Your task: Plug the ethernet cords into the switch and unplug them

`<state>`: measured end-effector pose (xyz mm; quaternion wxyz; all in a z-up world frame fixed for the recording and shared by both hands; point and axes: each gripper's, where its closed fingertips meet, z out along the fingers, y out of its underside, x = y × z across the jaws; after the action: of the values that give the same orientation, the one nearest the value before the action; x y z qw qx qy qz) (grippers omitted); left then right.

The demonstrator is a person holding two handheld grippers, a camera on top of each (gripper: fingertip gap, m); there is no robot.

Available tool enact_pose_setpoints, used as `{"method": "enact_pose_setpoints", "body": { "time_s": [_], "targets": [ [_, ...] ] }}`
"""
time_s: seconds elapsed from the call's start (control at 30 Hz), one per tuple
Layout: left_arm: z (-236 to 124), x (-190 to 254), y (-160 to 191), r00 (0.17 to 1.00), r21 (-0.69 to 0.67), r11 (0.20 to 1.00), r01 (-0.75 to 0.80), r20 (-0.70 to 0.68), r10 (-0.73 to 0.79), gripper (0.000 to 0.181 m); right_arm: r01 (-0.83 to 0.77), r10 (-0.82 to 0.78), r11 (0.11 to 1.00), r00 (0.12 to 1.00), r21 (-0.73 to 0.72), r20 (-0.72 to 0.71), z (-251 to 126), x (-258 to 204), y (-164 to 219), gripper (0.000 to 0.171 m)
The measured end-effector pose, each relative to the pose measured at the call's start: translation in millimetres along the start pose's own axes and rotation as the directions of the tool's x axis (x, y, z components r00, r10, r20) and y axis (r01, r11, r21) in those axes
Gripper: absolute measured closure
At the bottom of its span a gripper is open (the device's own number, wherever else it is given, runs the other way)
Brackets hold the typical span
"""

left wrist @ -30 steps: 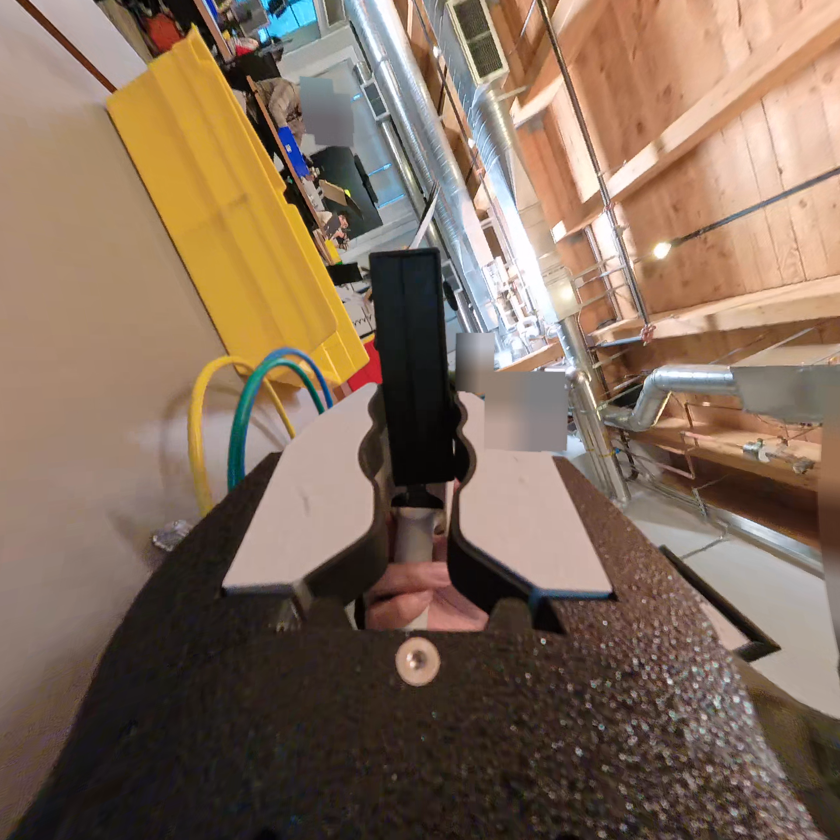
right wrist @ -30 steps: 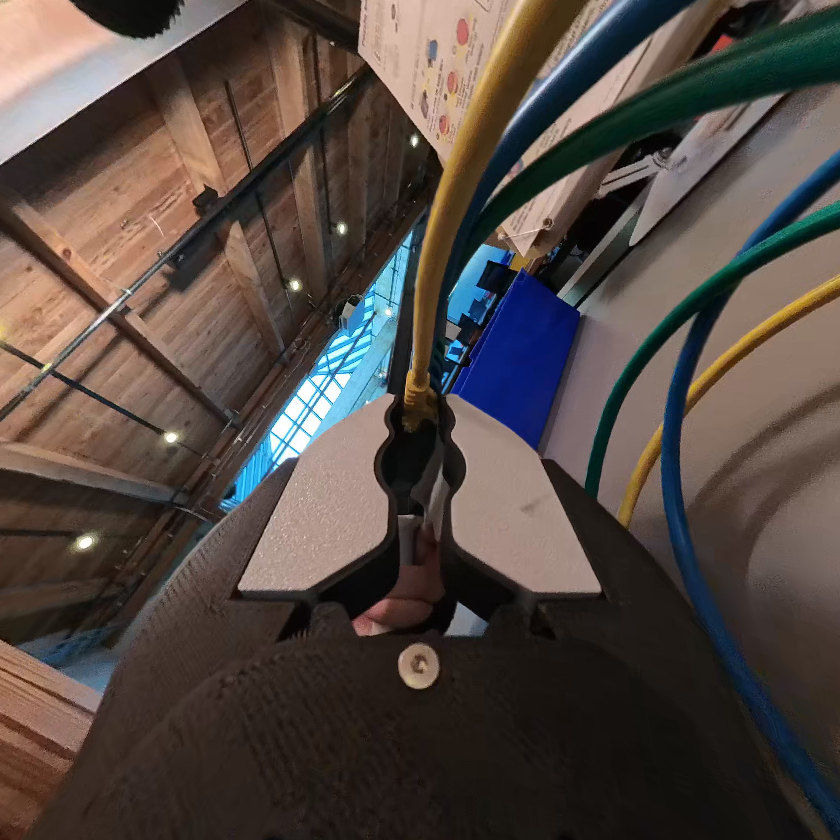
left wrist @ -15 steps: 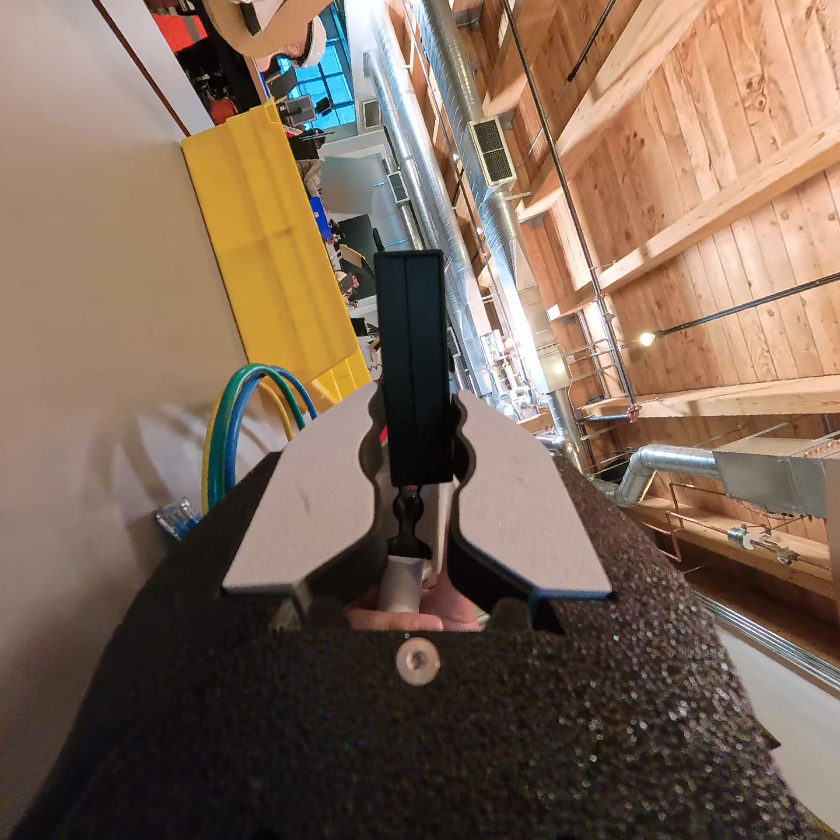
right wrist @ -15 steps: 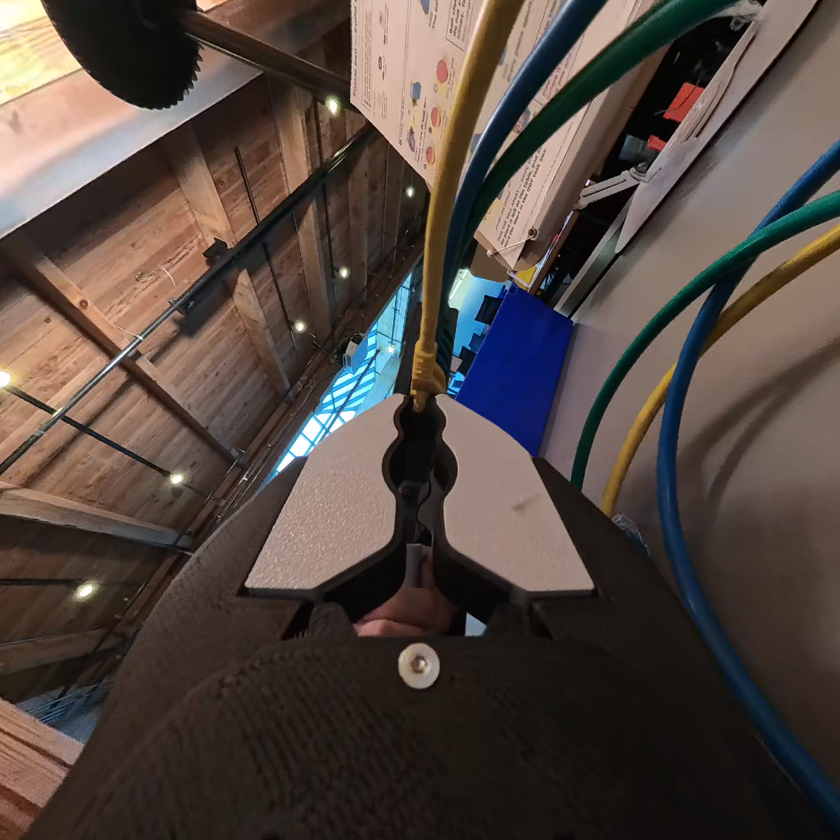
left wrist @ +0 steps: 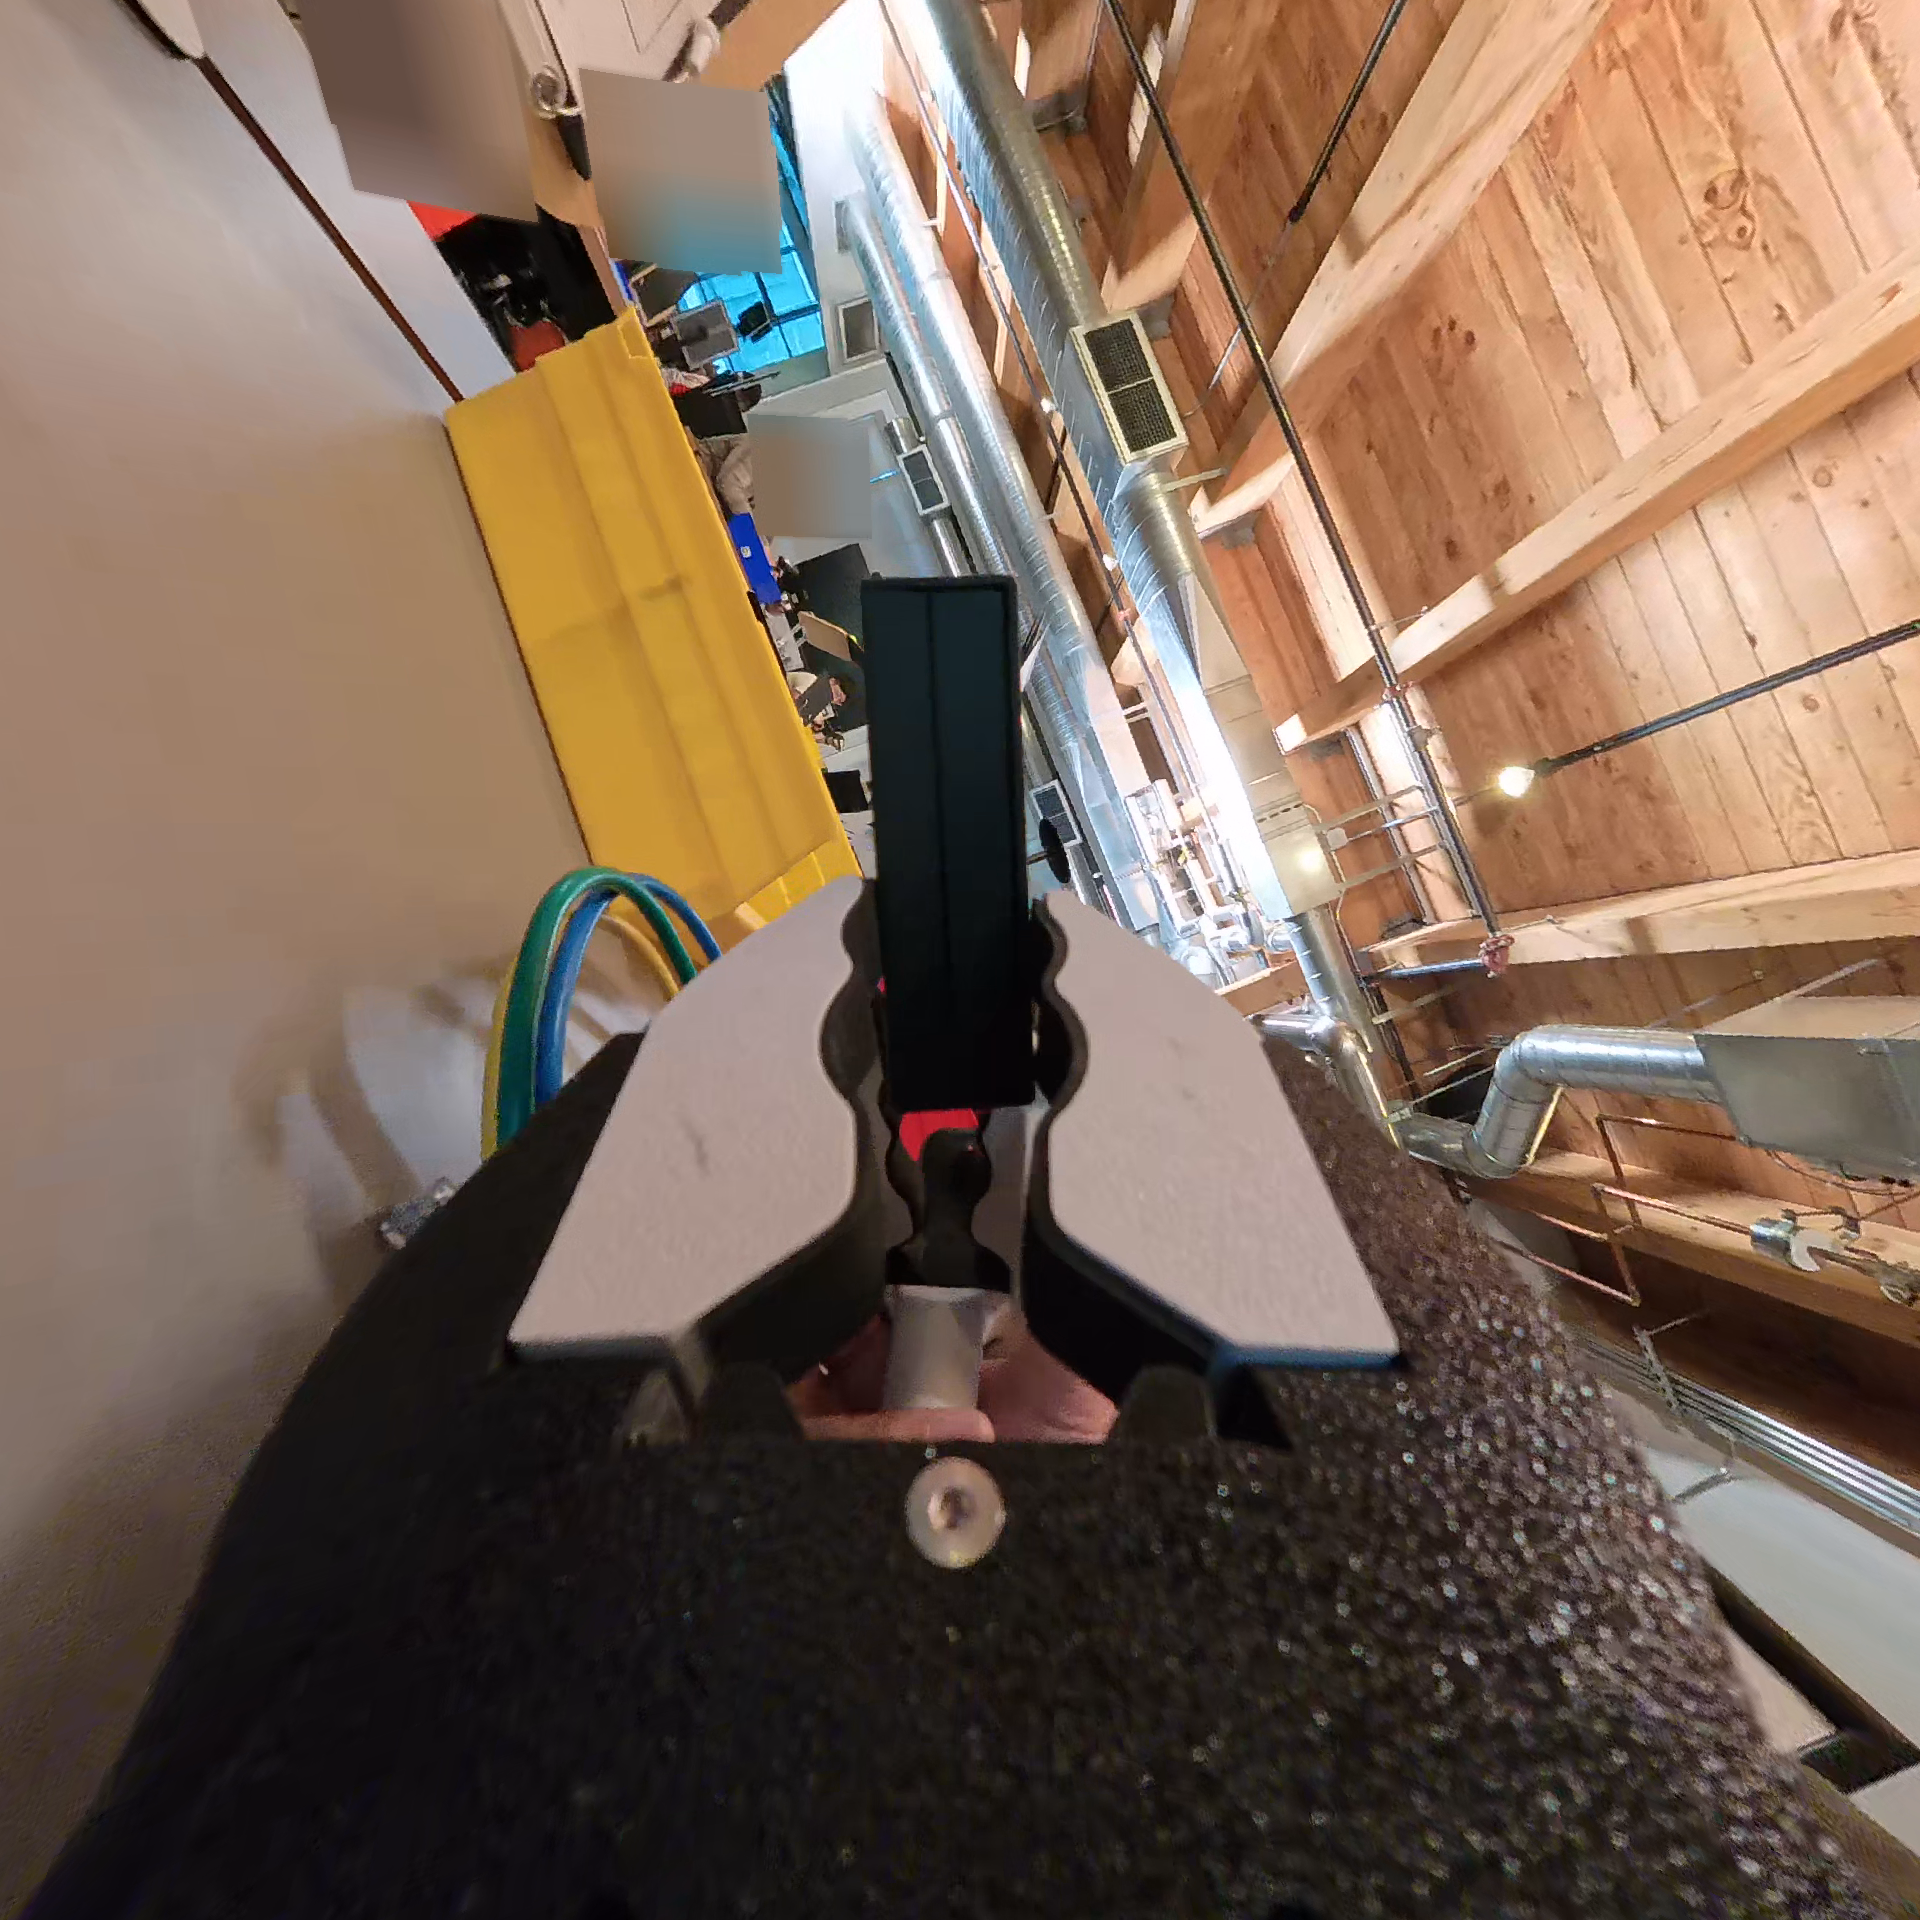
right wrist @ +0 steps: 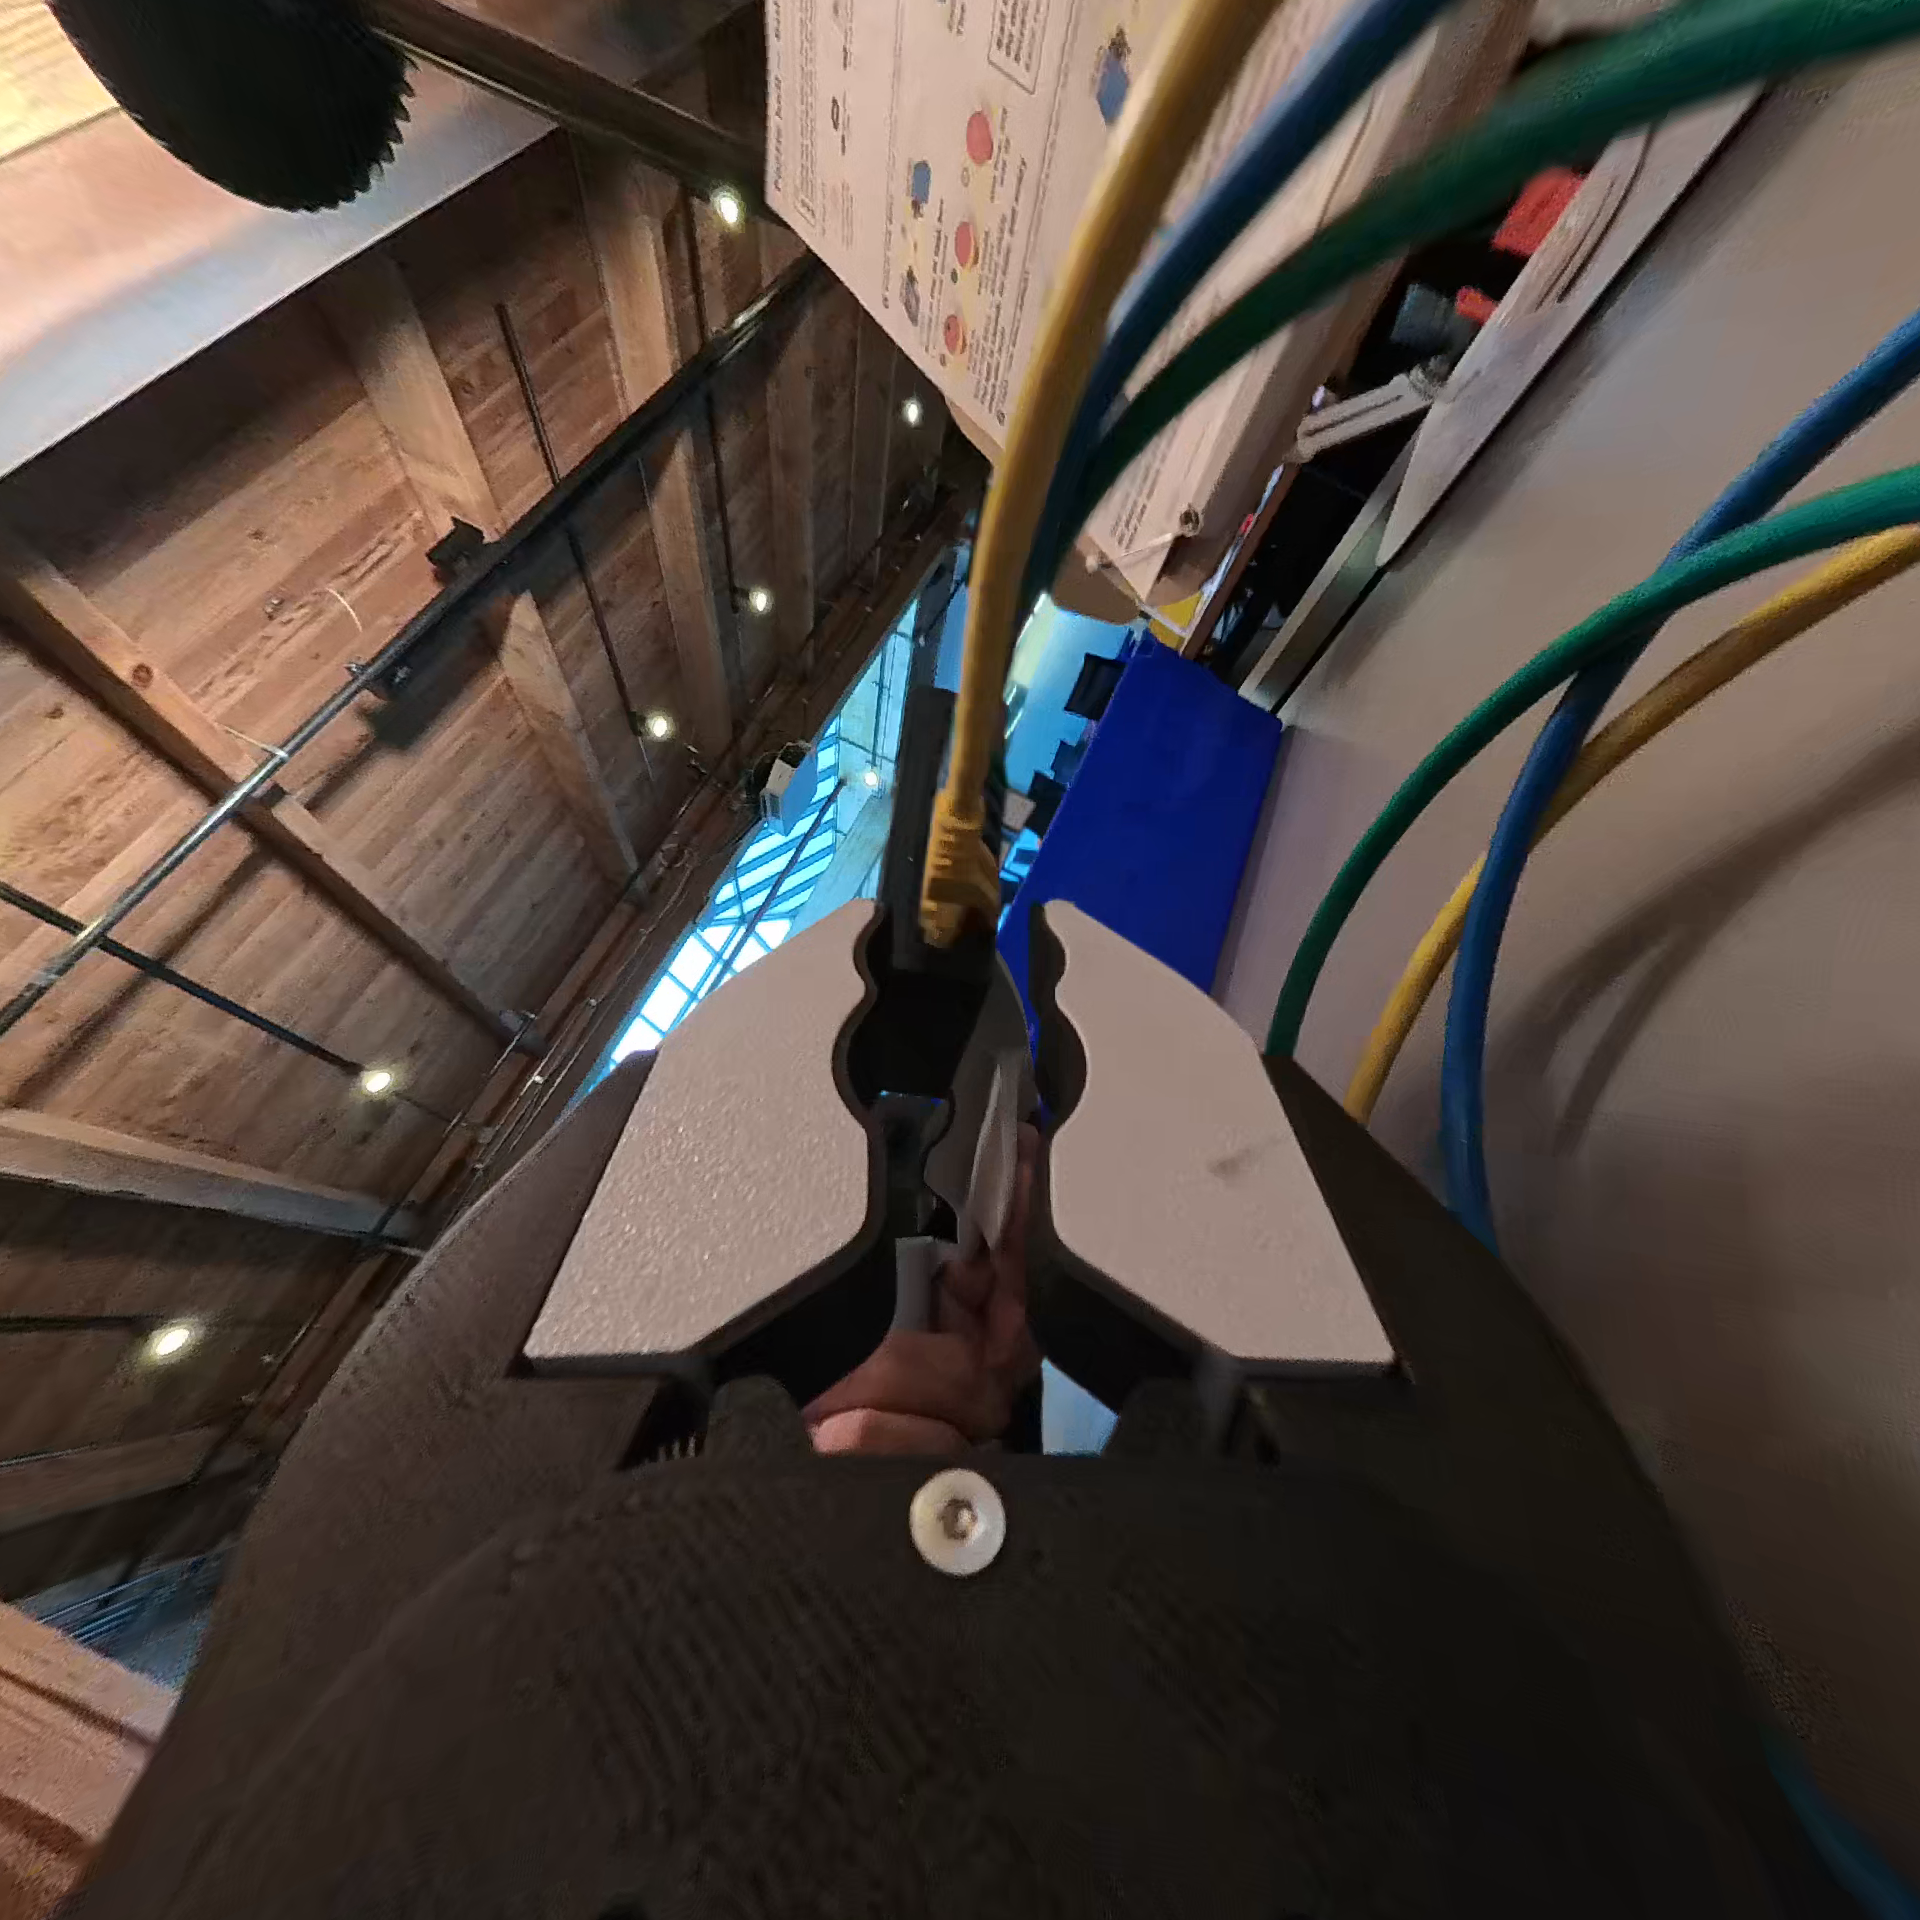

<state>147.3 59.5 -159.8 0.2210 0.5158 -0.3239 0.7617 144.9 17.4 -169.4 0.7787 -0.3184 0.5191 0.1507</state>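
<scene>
In the left wrist view my left gripper (left wrist: 948, 904) is shut on the black switch (left wrist: 940, 790), a thin box held edge-on and sticking out past the fingertips. Green (left wrist: 540, 966), blue and yellow cords loop over the table beside it. In the right wrist view my right gripper (right wrist: 956, 920) has its jaws apart. The yellow plug (right wrist: 954, 862) sits just at the fingertips, against a black edge that looks like the switch, with no finger pressing it. Its yellow cord (right wrist: 1013, 499) arcs away upward. A blue cord (right wrist: 1475, 987) and a green cord (right wrist: 1382, 862) loop at the right.
A yellow bin (left wrist: 623, 644) stands on the beige table (left wrist: 208, 727) behind the cords. A blue bin (right wrist: 1143, 810) stands at the table's far end. A printed sheet (right wrist: 914, 208) hangs above. A clear plug end (left wrist: 416, 1216) lies on the table by the left gripper. The grippers' ends are close to 5 cm from one another.
My right gripper was closed on the yellow plug and has opened. The plug now sits farther out at the fingertips. My left gripper has tilted, still holding the switch.
</scene>
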Motion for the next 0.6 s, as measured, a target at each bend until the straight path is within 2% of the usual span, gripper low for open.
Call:
{"method": "enact_pose_setpoints", "body": {
  "time_s": [0.07,0.3,0.6],
  "targets": [
    [1.7,-0.8,3.5,1.0,-0.003,1.0,-0.003,0.0,0.003,0.155,-0.018,0.018,1.0,1.0,-0.006,0.017,0.2,-0.3,1.5,0.157],
    [2.6,-3.1,7.8,0.999,-0.019,0.999,-0.04,0.014,0.04,0.155,-0.092,0.091,0.995,0.995,0.026,0.038,-1.1,3.8,0.6,0.157],
    [5.1,-9.5,17.2,0.998,-0.052,0.997,-0.055,0.022,0.056,0.155,-0.108,0.106,0.993,0.993,0.052,0.046,-3.1,10.2,-5.5,0.158]
  ]
}}
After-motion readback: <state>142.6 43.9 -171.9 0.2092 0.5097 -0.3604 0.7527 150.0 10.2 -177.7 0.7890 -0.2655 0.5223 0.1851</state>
